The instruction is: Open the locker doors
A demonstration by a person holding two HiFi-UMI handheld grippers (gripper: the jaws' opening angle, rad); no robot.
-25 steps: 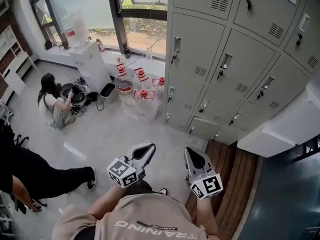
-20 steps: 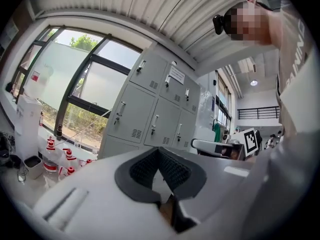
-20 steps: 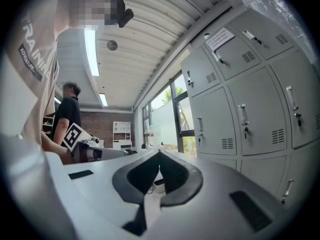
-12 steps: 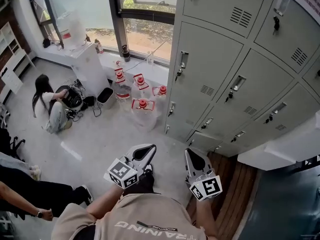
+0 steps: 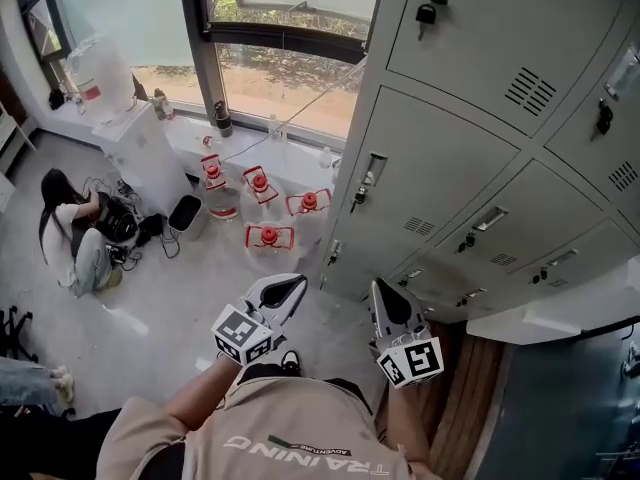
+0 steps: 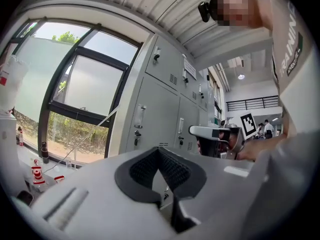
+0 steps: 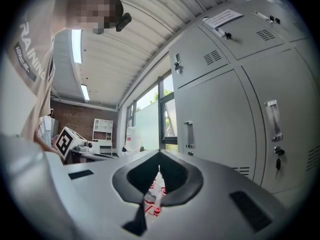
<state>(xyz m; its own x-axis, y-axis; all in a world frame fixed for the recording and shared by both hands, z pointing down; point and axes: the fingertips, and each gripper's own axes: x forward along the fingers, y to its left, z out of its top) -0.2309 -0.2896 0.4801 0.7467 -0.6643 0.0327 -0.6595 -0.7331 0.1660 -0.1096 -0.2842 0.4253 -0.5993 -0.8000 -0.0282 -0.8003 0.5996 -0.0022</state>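
Grey steel lockers fill the right side of a sunlit room beside a tall window. Every door that shows is shut. The bank runs off the top and right edges of the head view, so its full extent cannot be seen. A pale slab at lower right covers the bottom doors, and what it is cannot be told.

The person's left gripper and right gripper are held low in front of the body, near the lockers but touching no door. Each gripper's own view shows its jaws pressed together with nothing between them. The hands that hold them are mostly hidden behind the marker cubes and the person's shirt.

The nearest door carries an upright handle. A padlock hangs on the door above it, partly cut by the frame.

Several red-capped water bottles stand on the floor below the window, close to the lockers' corner. A white dispenser stands further left, the jug on top washed out by glare. Beside it a seated person bends over dark equipment too small to make out.
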